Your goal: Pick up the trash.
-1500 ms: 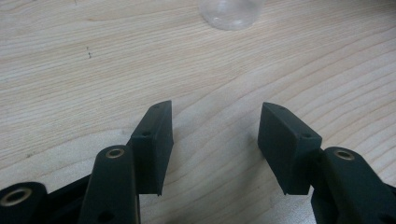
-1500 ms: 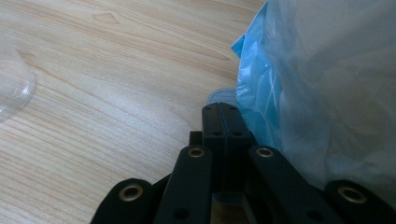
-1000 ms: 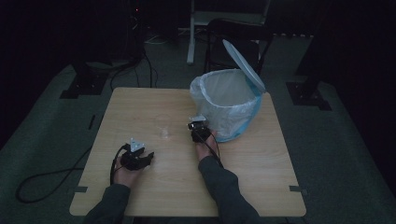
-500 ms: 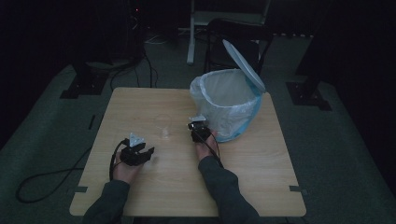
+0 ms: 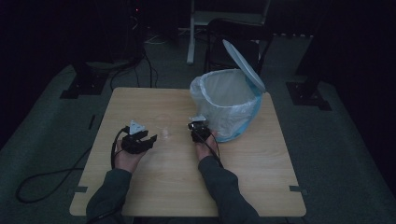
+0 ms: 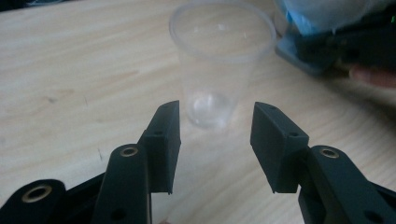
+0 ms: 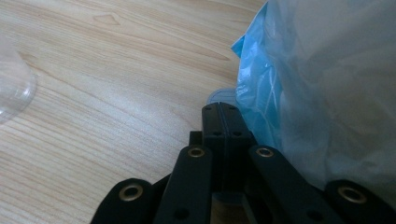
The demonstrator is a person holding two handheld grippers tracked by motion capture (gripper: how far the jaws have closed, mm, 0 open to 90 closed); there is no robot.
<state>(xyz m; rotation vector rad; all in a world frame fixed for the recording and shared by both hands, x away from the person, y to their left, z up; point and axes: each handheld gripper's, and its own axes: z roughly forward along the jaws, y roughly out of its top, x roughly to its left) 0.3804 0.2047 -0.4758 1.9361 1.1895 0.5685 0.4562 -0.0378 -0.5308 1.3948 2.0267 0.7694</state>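
**A:** How do the left tongs stand?

**B:** Their jaws are apart with nothing between the pads. They have just been closing a little, then held about as wide. In the left gripper view they point at a clear plastic cup, which stands upright on the tabletop just ahead of the tips, not touching them. In the high view the left tongs sit in the person's left hand, slightly off the wood, aimed to the right across the tabletop.

**A:** And the right ones?

**B:** The right tongs are closed, jaws pressed flat together with nothing gripped. Their tips lie right at the foot of a bin lined with a pale bag over blue plastic. From above, the right tongs point away from the person, the right hand low on the tabletop, the forearm running straight back to the near edge.

**A:** Where is the cup from above?

**B:** Between the two tongs, nearer the left pair; the cup is only a faint glint there, hard to make out in the dim light. In the right gripper view just a curved piece of the cup shows, cut off by the left edge.

**A:** And further out?

**B:** The bin stands at the far right part of the tabletop with its lid tipped up. Whether anything lies inside cannot be told. Beyond the tabletop the room is too dark to read.
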